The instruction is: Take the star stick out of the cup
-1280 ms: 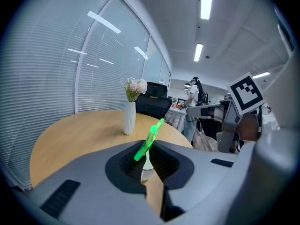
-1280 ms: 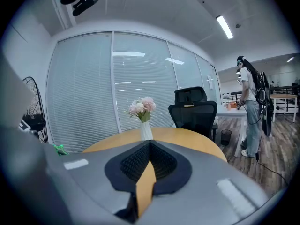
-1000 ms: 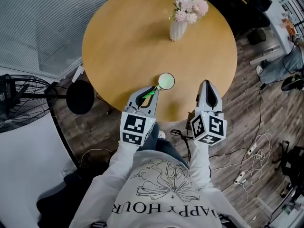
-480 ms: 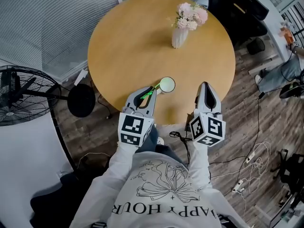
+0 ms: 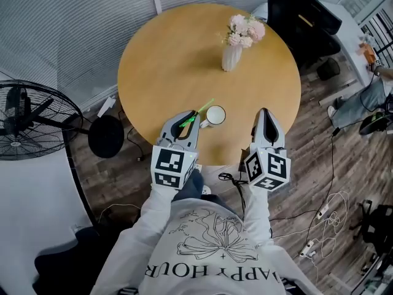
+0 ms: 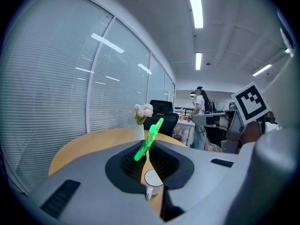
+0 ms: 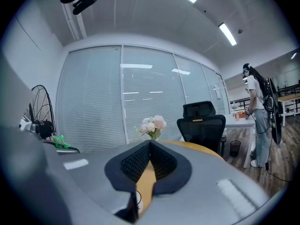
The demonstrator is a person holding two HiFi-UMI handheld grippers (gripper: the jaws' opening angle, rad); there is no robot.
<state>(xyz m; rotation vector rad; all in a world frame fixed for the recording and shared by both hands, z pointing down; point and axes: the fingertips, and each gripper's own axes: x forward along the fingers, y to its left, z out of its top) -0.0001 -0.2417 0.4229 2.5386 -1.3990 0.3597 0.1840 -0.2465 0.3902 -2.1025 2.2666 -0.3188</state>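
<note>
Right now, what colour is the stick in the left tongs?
The stick is bright green; the left gripper view shows it best.

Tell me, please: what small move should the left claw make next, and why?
Probably carry the stick sideways and lay it on the bare table. The left claw is shut on the green stick, which is already out of the white cup and above it.

Brightly, evenly lit from ceiling strip lights (image 6: 196, 8). Streaked with their reflections across the far glass wall (image 7: 140, 97). Strongly fisheye-bent, dark-cornered in both gripper views.
</note>
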